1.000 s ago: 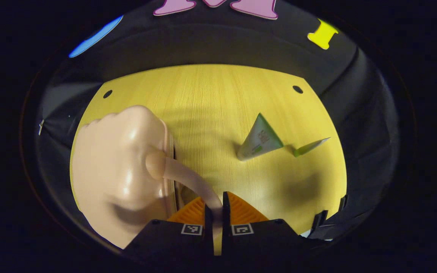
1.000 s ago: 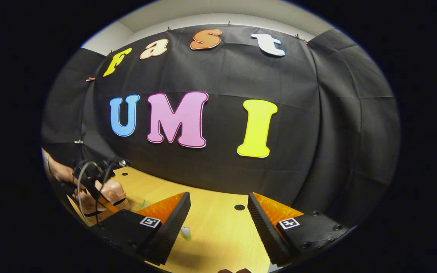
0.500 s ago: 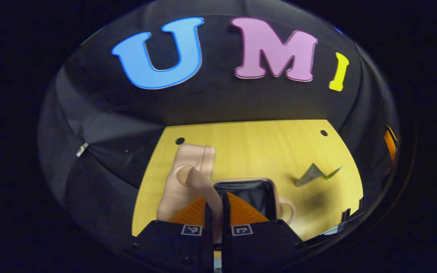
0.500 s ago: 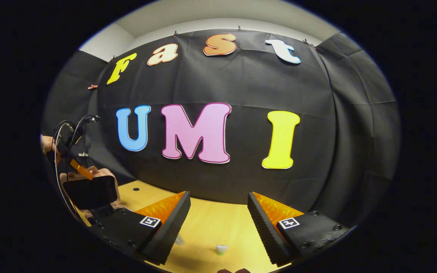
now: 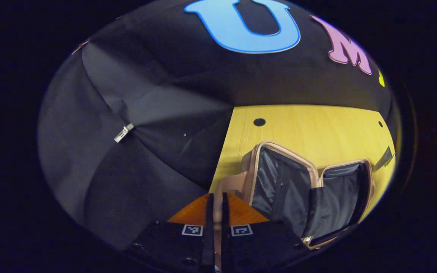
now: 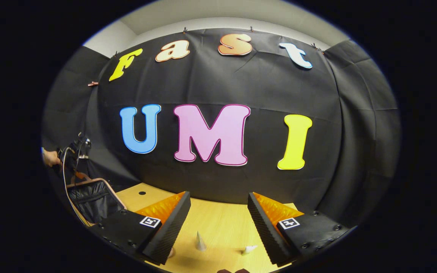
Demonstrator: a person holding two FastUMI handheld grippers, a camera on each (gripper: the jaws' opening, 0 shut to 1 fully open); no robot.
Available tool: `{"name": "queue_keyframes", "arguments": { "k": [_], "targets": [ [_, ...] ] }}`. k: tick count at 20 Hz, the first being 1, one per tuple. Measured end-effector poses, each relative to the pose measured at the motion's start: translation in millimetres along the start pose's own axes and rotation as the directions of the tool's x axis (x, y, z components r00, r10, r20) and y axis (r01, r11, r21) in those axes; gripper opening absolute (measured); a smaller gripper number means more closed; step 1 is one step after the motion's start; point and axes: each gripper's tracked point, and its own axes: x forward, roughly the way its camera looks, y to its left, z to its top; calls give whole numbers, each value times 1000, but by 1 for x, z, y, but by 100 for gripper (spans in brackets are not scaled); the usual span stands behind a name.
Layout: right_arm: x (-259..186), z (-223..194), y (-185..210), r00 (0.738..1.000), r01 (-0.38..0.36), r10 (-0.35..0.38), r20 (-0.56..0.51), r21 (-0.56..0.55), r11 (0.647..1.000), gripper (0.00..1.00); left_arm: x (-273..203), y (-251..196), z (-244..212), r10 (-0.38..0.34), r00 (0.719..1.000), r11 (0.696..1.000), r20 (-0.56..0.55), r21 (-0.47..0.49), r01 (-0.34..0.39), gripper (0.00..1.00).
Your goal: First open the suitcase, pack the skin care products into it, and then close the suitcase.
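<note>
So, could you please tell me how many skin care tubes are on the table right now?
2: one tube stands on the table between the right claw's fingers, the other tube lies just right of it. More may be hidden.

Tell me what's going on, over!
Left gripper jaws shut on suitcase handle. Right gripper jaws open, empty. Suitcase open, lid held up. Two skin care tubes on the table, nothing blocking.

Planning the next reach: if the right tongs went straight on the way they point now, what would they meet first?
The right tongs, open and holding nothing, aim over the table at the booth's black cloth wall. The way looks free up to that cloth; the two small tubes lie lower, seemingly under that line, though depth is unclear.
</note>
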Motion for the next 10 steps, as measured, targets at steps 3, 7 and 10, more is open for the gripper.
{"name": "queue_keyframes", "arguments": {
  "k": [3,7,10],
  "targets": [
    [-7,-3,-3,997,68,-68,-39,3,998,96,51,10,-31,-36,997,999,-71,-36,34,12],
    [-16,-11,-4,988,132,-130,-87,21,991,96,100,12,-76,-84,983,993,-164,-99,68,20],
    [-17,-14,-8,982,162,-160,-104,17,987,96,126,14,-96,-98,977,989,-189,-128,74,30]
  ]
}}
